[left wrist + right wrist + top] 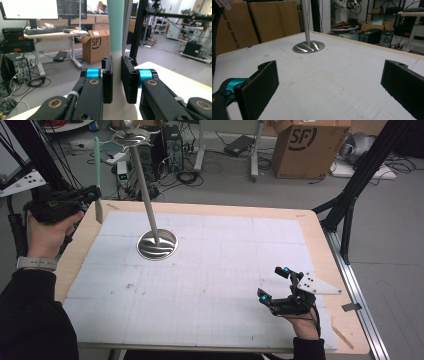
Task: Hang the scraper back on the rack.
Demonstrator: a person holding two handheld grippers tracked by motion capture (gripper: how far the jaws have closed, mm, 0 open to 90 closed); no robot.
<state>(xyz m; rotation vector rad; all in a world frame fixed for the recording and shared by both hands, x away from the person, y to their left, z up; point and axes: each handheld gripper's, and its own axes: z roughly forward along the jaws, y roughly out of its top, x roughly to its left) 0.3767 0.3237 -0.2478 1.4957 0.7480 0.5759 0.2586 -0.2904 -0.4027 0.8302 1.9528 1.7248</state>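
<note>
High view: a white gridded mat [210,285] covers a wooden table [320,235]. A metal stand [150,205] sits on the mat at about 11 o'clock from the mat's centre, its round base [157,244] flat on the mat and its pole leaning up toward 11 o'clock to a small dish at the top edge of the frame. The left gripper [92,196] is held off the table's corner at 10 o'clock, raised above the surface, its jaws closed on a long slim tool [97,175] with a pale green handle and a cream lower end; the tool stands nearly upright, green end at 12 o'clock. Left gripper view: the two jaws press the tool [115,30] from both sides where green meets cream. The right gripper [272,284] rests low near the mat's 5 o'clock corner, jaws spread wide and holding nothing. Right gripper view: the jaws stand far apart with bare mat [332,82] between them, and the stand's base [309,46] lies ahead at 12 o'clock, well apart from them.
</note>
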